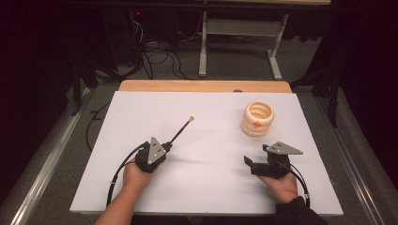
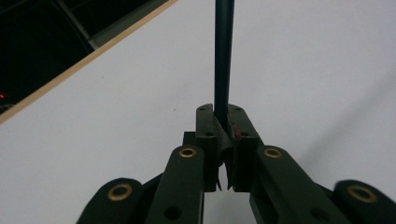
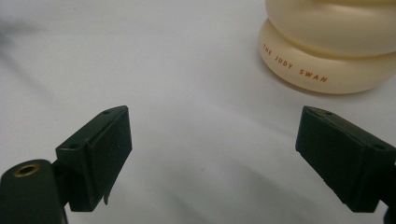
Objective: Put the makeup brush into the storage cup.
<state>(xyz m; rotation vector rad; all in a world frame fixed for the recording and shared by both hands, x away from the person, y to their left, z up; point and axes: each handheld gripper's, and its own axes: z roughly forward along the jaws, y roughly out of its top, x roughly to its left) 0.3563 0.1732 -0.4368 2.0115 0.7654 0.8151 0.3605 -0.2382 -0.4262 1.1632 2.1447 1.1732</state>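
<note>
Left hand: came in from the bottom left of the high view, forearm bare and angled up and slightly right, wrist low over the desk (image 1: 206,140), fingers wrapped round the body of the left claw (image 1: 170,142).
Left claw: pointed away from the person and to the right, its grey three-cornered plate facing up, its cable looping back past the wrist.
Left claw state: fully closed, pads pinching the dark shaft of a thin brush (image 1: 182,129); in the left gripper view the shaft (image 2: 223,60) rose straight out from between the two pads.
Brush: slanted up and right from the left claw, pale tip (image 1: 191,119) at the far end, over the left middle of the white desk; whether the tip touched the surface could not be told.
Right hand: entered from the bottom right in a dark sleeve, palm cupped under the body of the right claw (image 1: 256,157), held low over the desk.
Right claw: aimed away from the person and leftward, grey plate on top tilted to the right, cable trailing back along the sleeve.
Right claw state: spread wide with nothing between the pads; in the right gripper view bare desk (image 3: 210,140) lay in the gap.
Cream ringed holder (image 1: 257,119): upright on the right far part of the desk, just beyond the right claw and apart from it; in the right gripper view its base (image 3: 322,70) bore small orange lettering.
</note>
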